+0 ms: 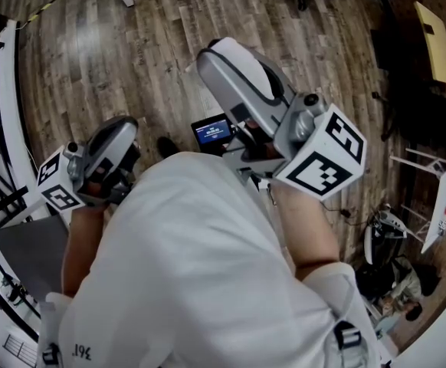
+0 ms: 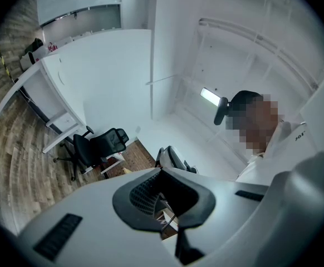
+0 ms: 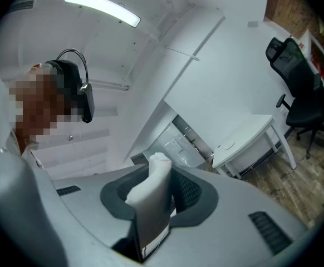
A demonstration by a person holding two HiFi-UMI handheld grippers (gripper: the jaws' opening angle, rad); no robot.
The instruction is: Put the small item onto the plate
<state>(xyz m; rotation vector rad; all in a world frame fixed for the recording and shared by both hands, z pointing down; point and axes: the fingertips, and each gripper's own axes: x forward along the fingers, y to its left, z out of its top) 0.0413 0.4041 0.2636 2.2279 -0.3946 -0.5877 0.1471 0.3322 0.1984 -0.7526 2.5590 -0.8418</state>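
The small white item [image 3: 152, 185] sits in the right tool [image 3: 161, 202], pinched between its dark ribbed pads [image 3: 191, 192]. It is a pale, soft-looking piece with a rounded top that stands above the pads; what it is made of cannot be told. The right tool is closed on it and points upward, toward the person's head and headset [image 3: 83, 96].

The left tool [image 2: 165, 196] also points up. Its jaws are narrow, drawn close with only a sliver between them, and nothing is held there. Through that sliver a little wood floor shows.

In the head view both tools are held close to the person's chest, against a white shirt [image 1: 196, 271]. The right tool's marker cube [image 1: 323, 158] sits above the right forearm, and the left tool's marker cube [image 1: 56, 184] is by the left wrist. A small lit screen [image 1: 212, 133] lies between the two tools, just past the shirt. Below everything is a wood plank floor [image 1: 85, 60].

Farther out, the right gripper view shows a long ceiling light [image 3: 102, 7], a white bench [image 3: 246, 142] and a black office chair [image 3: 297, 79] beside it. The left gripper view shows another black office chair [image 2: 98, 146] near a long white bench [image 2: 37, 85].
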